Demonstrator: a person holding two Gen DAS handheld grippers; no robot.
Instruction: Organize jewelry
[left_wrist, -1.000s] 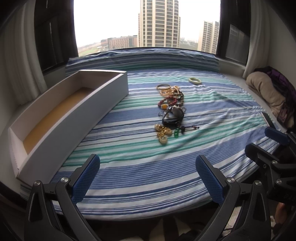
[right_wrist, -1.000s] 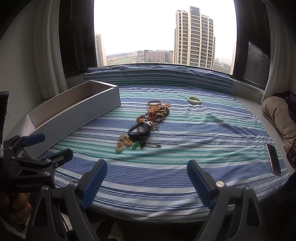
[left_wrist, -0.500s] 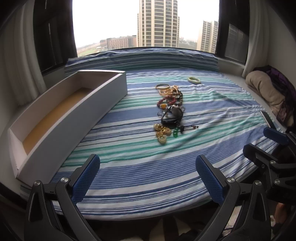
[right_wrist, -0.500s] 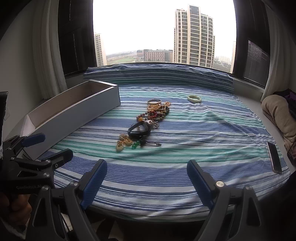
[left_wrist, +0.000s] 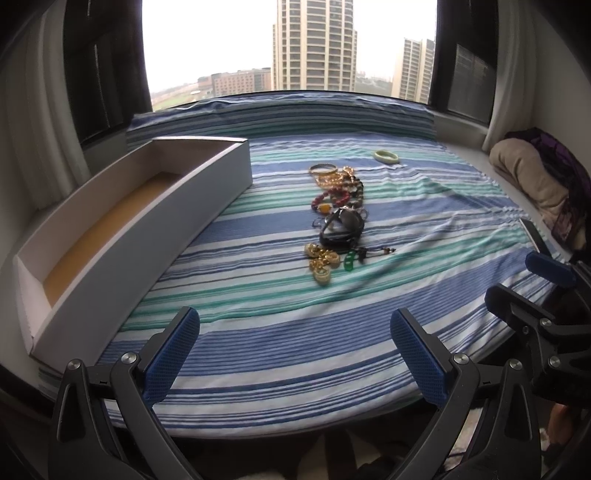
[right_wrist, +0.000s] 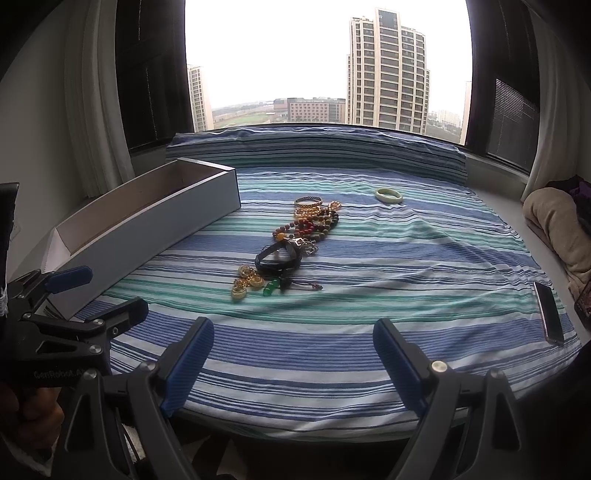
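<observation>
A line of jewelry (left_wrist: 338, 218) lies mid-bed on the striped sheet: gold bangles, red and brown beads, a black band, gold charms, a green pendant. It also shows in the right wrist view (right_wrist: 291, 245). A pale jade bangle (left_wrist: 386, 156) lies apart at the back (right_wrist: 388, 195). A long white open box (left_wrist: 122, 225) stands at the left (right_wrist: 147, 221). My left gripper (left_wrist: 293, 350) and right gripper (right_wrist: 293, 362) are open and empty near the bed's front edge, well short of the jewelry.
A phone (right_wrist: 548, 317) lies at the bed's right edge. A beige and purple bundle (left_wrist: 535, 184) sits at the right. A striped bolster (left_wrist: 280, 118) runs below the window. The right gripper shows at the right of the left wrist view (left_wrist: 543, 295).
Both views have shifted only slightly. The jewelry and the box have not moved. Both grippers stay open.
</observation>
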